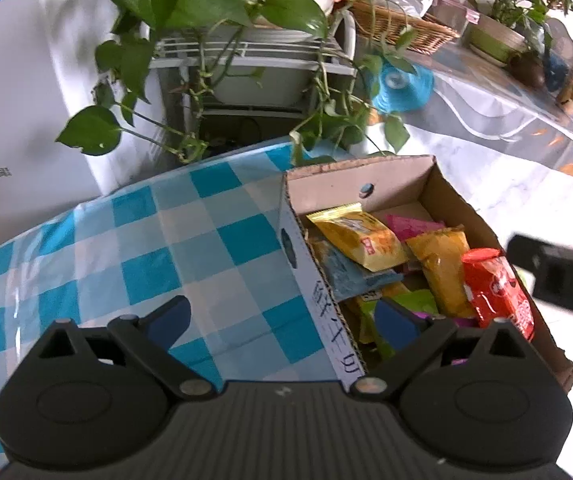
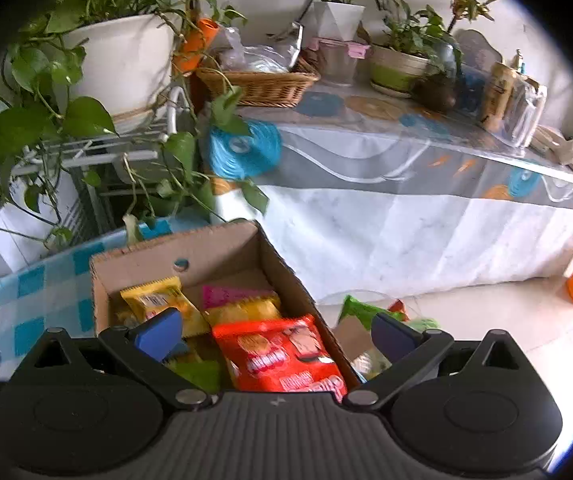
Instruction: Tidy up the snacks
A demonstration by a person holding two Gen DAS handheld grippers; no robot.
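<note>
Now both tongs, left tongs (image 1: 280, 322) and right tongs (image 2: 272, 334), hover wide open and empty over the cardboard box (image 1: 426, 172) of snacks; red packet (image 2: 282, 354) directly beneath the right looks next, needing a descent and pinch.

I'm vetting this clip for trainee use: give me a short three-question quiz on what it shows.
1. True or false: the left tongs grip a packet.
2. Which packet lies nearest the right tongs: A) the red packet, B) the pink packet, C) a blue can?
3. Fill in: the cardboard box stands on a blue-and-white ______ tablecloth.

Key:
1. False; both jaws stand open, empty, straddling the box's wall.
2. A.
3. Checked.
</note>
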